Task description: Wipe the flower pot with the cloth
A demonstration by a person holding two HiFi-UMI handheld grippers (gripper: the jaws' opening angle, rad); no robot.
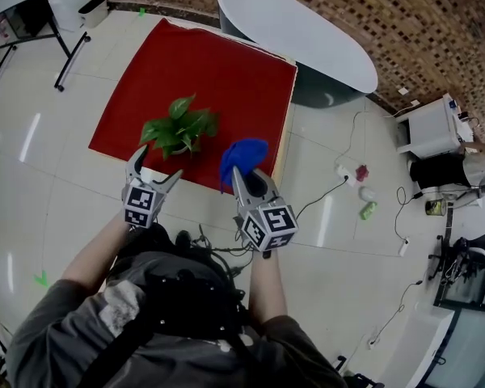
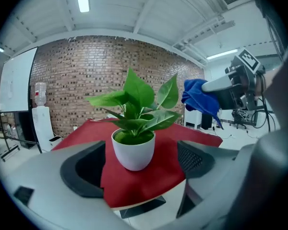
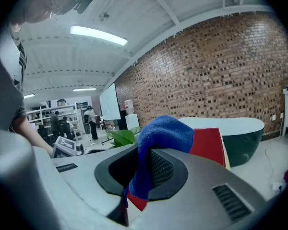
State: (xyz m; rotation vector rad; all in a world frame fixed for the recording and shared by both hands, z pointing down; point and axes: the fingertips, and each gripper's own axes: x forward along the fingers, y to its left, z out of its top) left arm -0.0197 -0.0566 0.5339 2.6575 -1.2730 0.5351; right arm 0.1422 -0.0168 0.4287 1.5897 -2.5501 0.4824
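Note:
A white flower pot (image 2: 133,149) with a leafy green plant (image 1: 180,126) stands near the front edge of a red-covered table (image 1: 226,63). My left gripper (image 1: 155,176) is open just in front of the pot; the pot stands ahead of its jaws, untouched. In the left gripper view the pot sits centred between the two spread fingers (image 2: 84,169). My right gripper (image 1: 244,174) is shut on a blue cloth (image 1: 241,157), held to the right of the plant above the table's front edge. The blue cloth (image 3: 159,143) drapes over the right gripper's pads.
A long white and dark green bathtub-shaped counter (image 1: 303,35) stands behind the table. Cables, a power strip (image 1: 344,170) and small objects lie on the tiled floor to the right. A whiteboard stand (image 1: 40,23) is at the far left.

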